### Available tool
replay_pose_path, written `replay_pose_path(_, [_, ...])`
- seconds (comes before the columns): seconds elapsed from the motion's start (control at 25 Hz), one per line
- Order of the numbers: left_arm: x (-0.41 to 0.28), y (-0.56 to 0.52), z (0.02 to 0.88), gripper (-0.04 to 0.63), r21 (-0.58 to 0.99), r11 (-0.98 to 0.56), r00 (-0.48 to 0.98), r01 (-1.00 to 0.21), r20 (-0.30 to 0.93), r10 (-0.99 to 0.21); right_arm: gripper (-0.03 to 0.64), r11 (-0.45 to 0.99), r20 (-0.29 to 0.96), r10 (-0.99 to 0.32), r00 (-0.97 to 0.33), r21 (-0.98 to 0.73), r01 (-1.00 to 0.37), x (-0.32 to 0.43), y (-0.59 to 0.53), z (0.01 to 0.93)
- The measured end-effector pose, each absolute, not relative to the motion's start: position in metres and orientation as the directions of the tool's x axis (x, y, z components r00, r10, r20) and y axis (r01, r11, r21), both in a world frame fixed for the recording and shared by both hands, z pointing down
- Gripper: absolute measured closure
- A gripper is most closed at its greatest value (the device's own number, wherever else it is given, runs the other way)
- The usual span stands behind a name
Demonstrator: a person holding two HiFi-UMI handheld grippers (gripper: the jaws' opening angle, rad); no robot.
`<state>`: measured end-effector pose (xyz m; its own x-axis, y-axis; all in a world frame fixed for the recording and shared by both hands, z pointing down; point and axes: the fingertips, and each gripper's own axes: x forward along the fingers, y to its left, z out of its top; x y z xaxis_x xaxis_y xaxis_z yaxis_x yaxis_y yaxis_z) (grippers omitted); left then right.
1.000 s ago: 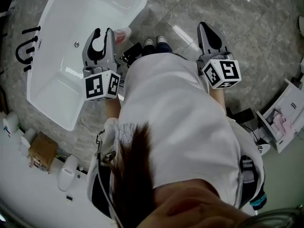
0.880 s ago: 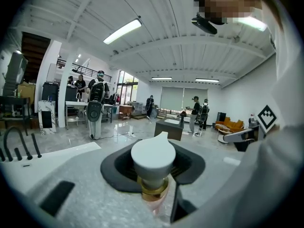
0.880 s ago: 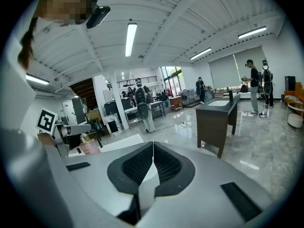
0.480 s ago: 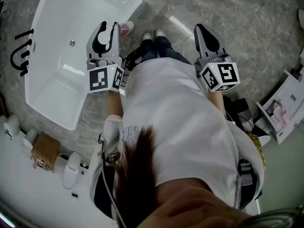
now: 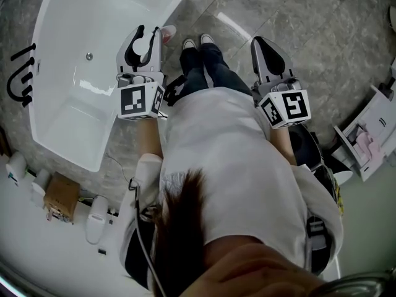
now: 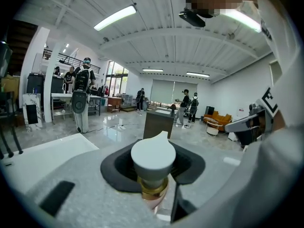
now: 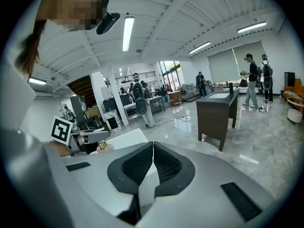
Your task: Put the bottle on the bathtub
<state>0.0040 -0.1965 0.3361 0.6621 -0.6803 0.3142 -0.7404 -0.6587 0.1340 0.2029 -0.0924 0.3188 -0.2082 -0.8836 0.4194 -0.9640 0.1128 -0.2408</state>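
At the bathtub's (image 5: 74, 122) edge, the left gripper's (image 5: 147, 34) jaws pinch the bottle (image 6: 153, 158). The right gripper's (image 5: 266, 44) jaws are pressed together, empty.

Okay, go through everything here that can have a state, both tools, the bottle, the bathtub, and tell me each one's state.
left tool: shut on the bottle, below its cap.
right tool: shut, nothing between its jaws.
bottle: cap on, held, not yet on the bathtub.
bathtub: empty, no water visible.
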Motion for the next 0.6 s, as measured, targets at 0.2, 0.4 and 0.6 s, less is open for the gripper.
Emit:
replay_pose_path(0.2, [0.018, -0.197, 0.357, 0.456, 0.147, -0.675, 0.679, -0.723, 0.333, -0.654, 0.603, 0.107, 0.440, -0.872, -0.215, -0.258, -0.960, 0.199, -0.090, 0.332])
replay_pose_path(0.4, [0.028, -0.194, 0.370, 0.456, 0.158, -0.692, 0.697, -0.704, 0.344, -0.630, 0.603, 0.107, 0.451, -0.865, -0.221, -0.265, -0.958, 0.196, -0.089, 0.338])
replay_pose_path(0.6, [0.031, -0.192, 0.379, 0.456, 0.157, -0.705, 0.705, -0.692, 0.358, -0.612, 0.603, 0.125, 0.436, -0.868, -0.237, -0.269, -0.955, 0.191, -0.095, 0.337])
